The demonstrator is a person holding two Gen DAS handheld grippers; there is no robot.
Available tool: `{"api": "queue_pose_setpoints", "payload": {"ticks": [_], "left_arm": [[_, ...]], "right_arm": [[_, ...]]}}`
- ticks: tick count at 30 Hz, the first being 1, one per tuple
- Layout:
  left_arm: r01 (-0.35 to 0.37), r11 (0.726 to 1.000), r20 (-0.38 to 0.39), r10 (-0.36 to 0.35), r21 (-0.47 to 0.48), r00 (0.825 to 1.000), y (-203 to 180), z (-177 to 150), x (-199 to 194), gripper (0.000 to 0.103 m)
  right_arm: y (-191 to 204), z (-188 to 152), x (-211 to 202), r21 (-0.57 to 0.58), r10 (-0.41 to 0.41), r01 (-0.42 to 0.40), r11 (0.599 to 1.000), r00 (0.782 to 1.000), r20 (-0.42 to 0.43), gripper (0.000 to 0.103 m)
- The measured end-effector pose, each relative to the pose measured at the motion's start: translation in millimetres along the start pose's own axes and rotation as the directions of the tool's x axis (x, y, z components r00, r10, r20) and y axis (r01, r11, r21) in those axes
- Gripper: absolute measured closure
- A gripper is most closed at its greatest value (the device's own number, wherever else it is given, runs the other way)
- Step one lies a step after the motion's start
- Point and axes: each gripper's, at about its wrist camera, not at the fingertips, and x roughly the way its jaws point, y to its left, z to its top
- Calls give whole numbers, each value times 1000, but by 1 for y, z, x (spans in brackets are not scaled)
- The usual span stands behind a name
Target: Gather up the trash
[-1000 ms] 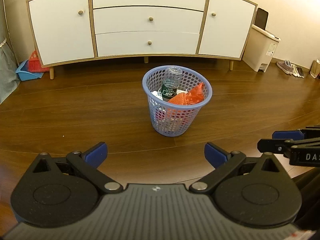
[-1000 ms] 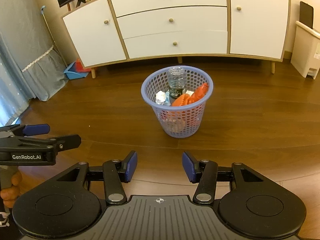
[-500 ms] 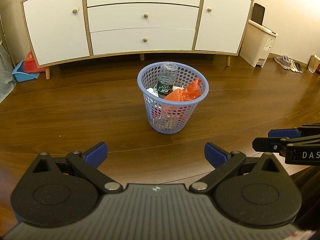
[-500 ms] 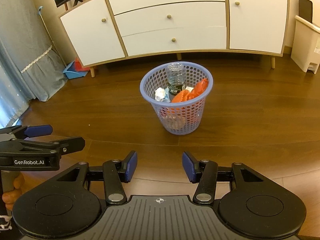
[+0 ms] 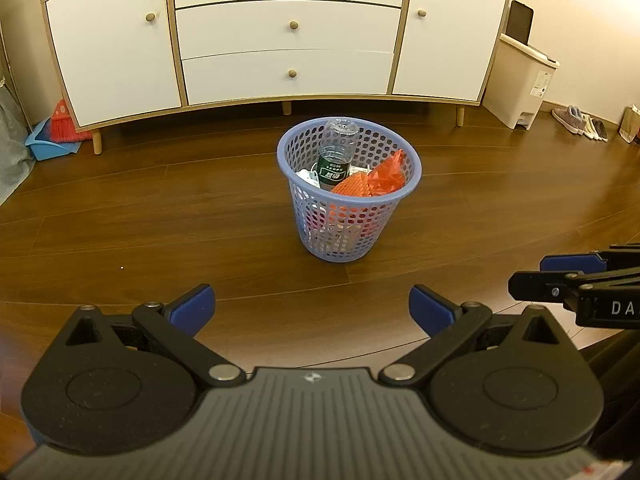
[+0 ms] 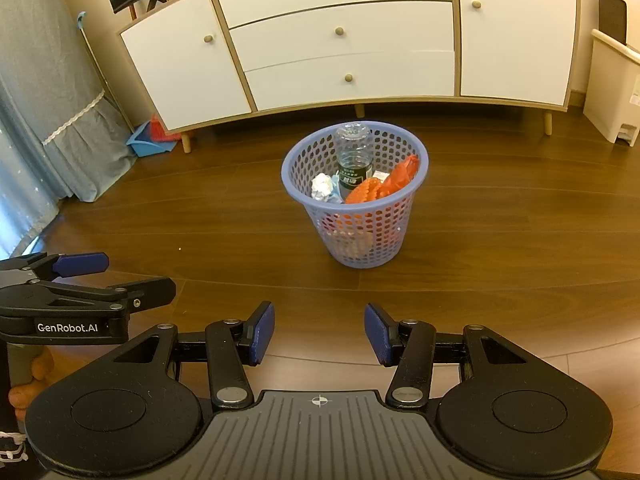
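Sideboard (image 5: pixel 288 28) top cut off; basket (image 5: pixel 348 236) lower contents obscured by mesh.

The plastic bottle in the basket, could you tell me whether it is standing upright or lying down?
Roughly upright, slightly tilted: the plastic bottle stands on end in the blue basket, its top end rising above the rim among the orange trash.

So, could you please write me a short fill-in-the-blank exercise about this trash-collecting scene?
1. The clear plastic bottle stands in the perforated lilac plastic basket with its ____ end up.
2. The crumpled orange plastic wrapper lies ____ the basket.
3. The left gripper and right gripper are both ____ and hold nothing.
4. Behind the basket stands a white wooden sideboard with ____ drawers.

Missing words: bottom; inside; open; three
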Motion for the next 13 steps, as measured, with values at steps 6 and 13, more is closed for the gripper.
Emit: {"api": "queue_pose_setpoints", "payload": {"ticks": [6, 13], "left_arm": [[3, 1000, 0, -3, 1, 1000, 0, -1, 1, 1], [-5, 1000, 6, 5, 6, 1000, -2, -2, 0, 1]], "right_arm": [[0, 0, 0, 1, 1, -1, 1000, 1000, -1, 56], [0, 0, 0, 1, 0, 0, 1000, 1000, -2, 56]]}}
